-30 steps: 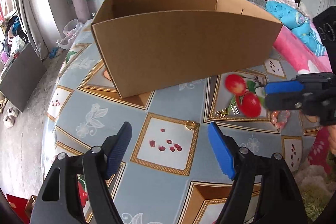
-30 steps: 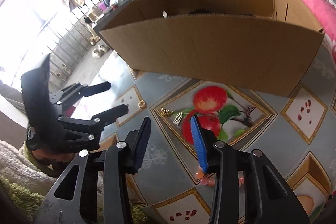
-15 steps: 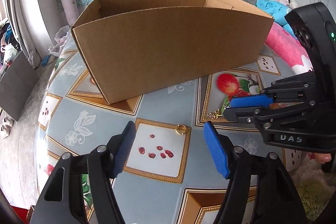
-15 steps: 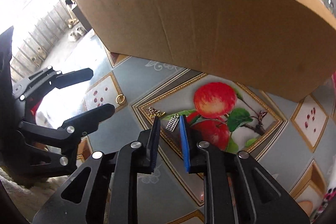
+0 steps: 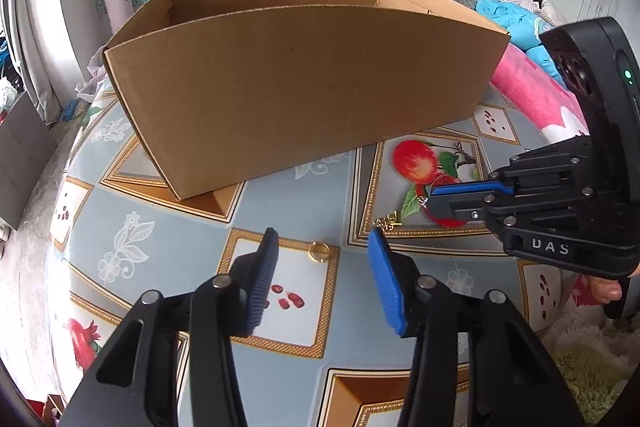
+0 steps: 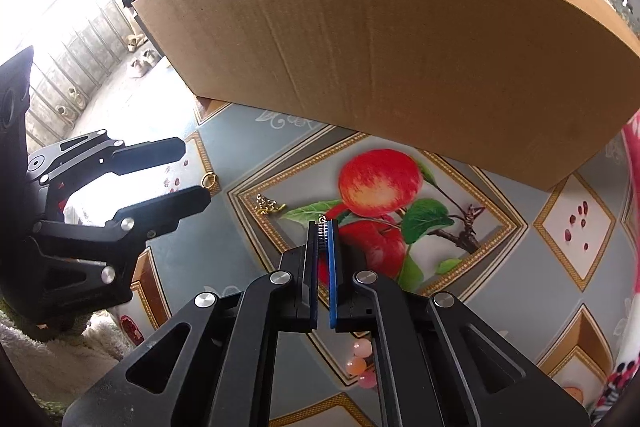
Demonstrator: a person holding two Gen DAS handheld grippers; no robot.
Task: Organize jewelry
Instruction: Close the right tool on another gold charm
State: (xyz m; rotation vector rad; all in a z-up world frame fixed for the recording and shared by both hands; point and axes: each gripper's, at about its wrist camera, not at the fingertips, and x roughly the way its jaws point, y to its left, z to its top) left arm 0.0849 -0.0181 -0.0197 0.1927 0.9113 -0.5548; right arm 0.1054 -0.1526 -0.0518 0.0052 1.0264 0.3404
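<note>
Since 1 s ago, the right tool (image 6: 323,227) has been brought down onto the apple print and pressed together on a small silver ladder-like charm (image 6: 321,224), which was lying loose on the cloth then; the left tool (image 5: 322,263) has been narrowed from a wide spread and its jaws are closing now, w/ nothing between the pads yet. The gold ring (image 5: 319,251) is seen flat on the surface just ahead of the left tool's tips, roughly centred in the gap, so the coming move is judged to turn on a short advance fwd & down along the tool's own line; being round, the ring has no long axis to align to. The left tool is much nearer to the ring than the right, as confirmed in the right wrist view, where the ring (image 6: 208,181) lies between the left tool's fingers (image 6: 160,151). The cardboard box (image 5: 304,83), open at the top, stands beyond both tools, farther across the surface (image 5: 280,203), so anything picked is judged to need lifting up & over its near wall. Counted: 1 gold ring, 1 small gold chain piece (image 6: 267,205) left of the apple, 1 silver charm (pinched), 1 pink bead strand (image 6: 360,361) partly hidden under the right tool, 1 box, 2 tools.
</note>
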